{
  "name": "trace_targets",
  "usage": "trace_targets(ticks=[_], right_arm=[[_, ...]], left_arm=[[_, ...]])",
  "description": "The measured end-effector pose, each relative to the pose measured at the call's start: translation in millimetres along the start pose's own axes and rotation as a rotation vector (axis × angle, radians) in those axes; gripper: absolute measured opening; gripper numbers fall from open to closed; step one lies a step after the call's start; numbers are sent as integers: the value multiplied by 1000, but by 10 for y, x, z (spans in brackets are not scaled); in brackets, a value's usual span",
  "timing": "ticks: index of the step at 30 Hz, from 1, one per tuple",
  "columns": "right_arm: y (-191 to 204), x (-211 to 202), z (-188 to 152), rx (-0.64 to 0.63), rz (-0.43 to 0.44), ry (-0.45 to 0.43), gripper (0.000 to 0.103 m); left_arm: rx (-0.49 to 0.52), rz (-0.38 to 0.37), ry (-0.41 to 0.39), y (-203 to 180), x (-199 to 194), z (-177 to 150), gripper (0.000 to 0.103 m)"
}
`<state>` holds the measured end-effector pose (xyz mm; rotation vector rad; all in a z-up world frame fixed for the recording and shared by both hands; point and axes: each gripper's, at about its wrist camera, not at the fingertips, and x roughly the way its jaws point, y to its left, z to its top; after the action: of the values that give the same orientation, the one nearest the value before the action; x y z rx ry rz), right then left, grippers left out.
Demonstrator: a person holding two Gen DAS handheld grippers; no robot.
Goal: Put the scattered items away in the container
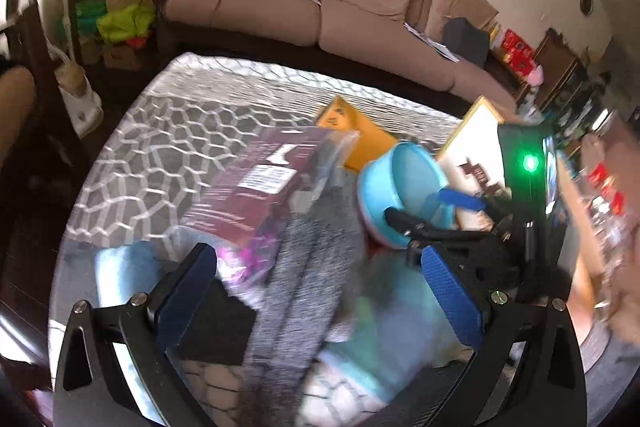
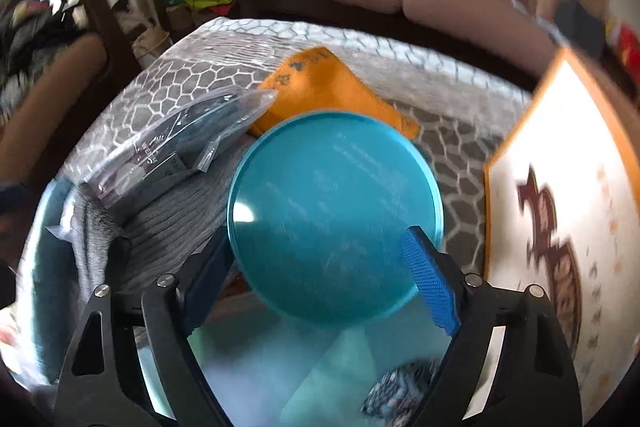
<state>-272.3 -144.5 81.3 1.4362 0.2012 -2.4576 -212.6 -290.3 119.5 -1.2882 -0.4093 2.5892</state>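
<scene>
A round teal metal tin (image 2: 336,219) sits between the right gripper's (image 2: 320,279) wide jaws, over a pale-blue fabric container (image 2: 36,267) holding grey knitted cloth (image 2: 172,223). Left gripper (image 1: 320,291) jaws spread wide, empty. Beyond, an orange cloth (image 2: 320,87) lies on the honeycomb-patterned bench (image 2: 168,83).

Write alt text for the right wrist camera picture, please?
A round blue tin sits between the fingers of the right gripper, above a pale blue container. Behind lie grey fabric, a clear plastic bag and an orange cloth.
</scene>
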Motion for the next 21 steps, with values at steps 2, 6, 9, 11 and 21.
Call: trace_targets(ticks=[2,6,9,11,21], right_arm=[[-124,-42,-33,73,43,26,82],[-129,-103,-113,58,37,43,73],[-113,-150,-204,57,33,14,70],[-184,-193,-276,128,58,-16,70],[-290,-106,-522,236,78,-58,84]], left_arm=[[-19,-40,16,-78,55,124,103],[-42,-68,61,-250,323,361,103],[-33,-56,133,-374,687,481,103],[-27,-3,152,-391,859,533,103],[167,114,124,-607,1030,635,80]])
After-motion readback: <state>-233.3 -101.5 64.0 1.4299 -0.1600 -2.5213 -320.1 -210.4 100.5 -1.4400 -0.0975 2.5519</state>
